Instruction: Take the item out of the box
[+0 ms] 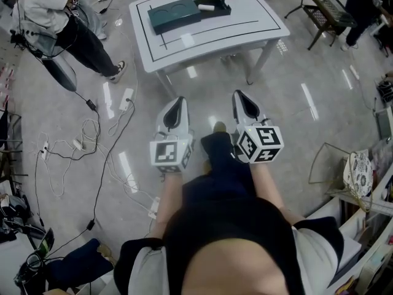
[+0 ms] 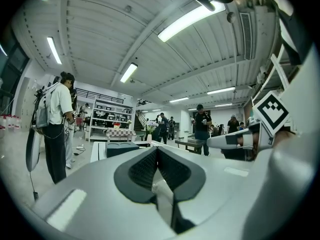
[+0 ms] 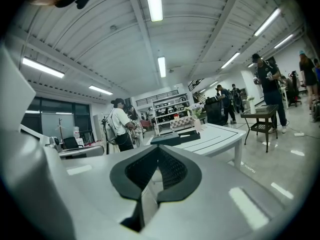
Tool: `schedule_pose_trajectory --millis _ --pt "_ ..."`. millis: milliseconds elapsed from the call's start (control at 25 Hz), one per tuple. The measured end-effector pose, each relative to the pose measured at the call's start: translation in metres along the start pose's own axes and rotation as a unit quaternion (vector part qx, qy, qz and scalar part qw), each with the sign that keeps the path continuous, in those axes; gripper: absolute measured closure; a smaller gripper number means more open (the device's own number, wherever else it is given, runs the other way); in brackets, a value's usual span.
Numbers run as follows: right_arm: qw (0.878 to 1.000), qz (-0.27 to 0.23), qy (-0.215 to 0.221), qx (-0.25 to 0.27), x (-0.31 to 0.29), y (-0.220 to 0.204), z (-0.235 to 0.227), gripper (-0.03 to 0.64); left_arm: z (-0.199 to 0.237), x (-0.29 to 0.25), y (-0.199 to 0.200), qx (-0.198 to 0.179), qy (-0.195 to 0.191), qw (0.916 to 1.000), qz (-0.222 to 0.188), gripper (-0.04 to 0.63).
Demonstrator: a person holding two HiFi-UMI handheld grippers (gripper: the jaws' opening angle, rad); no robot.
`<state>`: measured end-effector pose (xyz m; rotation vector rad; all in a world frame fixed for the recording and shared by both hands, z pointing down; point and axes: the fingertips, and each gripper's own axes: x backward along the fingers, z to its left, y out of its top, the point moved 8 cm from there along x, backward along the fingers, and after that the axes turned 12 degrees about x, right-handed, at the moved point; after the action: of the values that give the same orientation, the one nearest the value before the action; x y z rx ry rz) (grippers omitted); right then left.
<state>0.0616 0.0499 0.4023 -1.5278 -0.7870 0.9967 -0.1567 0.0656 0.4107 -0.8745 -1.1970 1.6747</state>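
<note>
The step in hand looks like the approach; nothing has been reached yet. The left tongs [image 1: 177, 103] are pressed fully together with nothing between them. The right tongs [image 1: 242, 97] are closed the same way and are just as empty. Both are held out about level in front of the person, well apart from the worktop [image 1: 261, 23] at 12 o'clock in the head view.

A dark green lid [image 1: 174, 15] lies on the worktop. Touching it at its 3 o'clock side is the open black box [image 1: 222, 7], with a small white item [image 1: 206, 7] lying inside. That these two are lid and box is my reading; they are too small here to be sure.

To do this well, I would get close first and part the jaws before they go over the rim, not inside it. The left tongs could steady the box against the lid side. The right tongs would then take the item across its narrow body and lift straight up, clear of the wall. The item looks small, light and rounded, so it may roll from a glancing touch.

The worktop is white, marked with thin black lines. The pale floor is glossy and reflects the ceiling lights. Cables [image 1: 67, 146] trail across it at 9 o'clock, and a bystander [image 1: 55, 17] stands at 10 o'clock. A dark side table [image 1: 325, 8] sits at 1 o'clock.
</note>
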Motion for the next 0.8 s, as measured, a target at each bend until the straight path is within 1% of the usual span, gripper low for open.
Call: schedule_pose_trajectory --millis 440,800 --pt "1.000 -0.002 0.003 -0.009 -0.033 0.005 -0.033 0.615 0.005 -0.045 0.004 -0.007 0.007 0.9999 0.001 0.586" --pt "1.000 0.008 0.008 -0.010 -0.070 0.010 -0.058 0.615 0.017 -0.088 0.005 -0.001 0.013 0.9999 0.010 0.586"
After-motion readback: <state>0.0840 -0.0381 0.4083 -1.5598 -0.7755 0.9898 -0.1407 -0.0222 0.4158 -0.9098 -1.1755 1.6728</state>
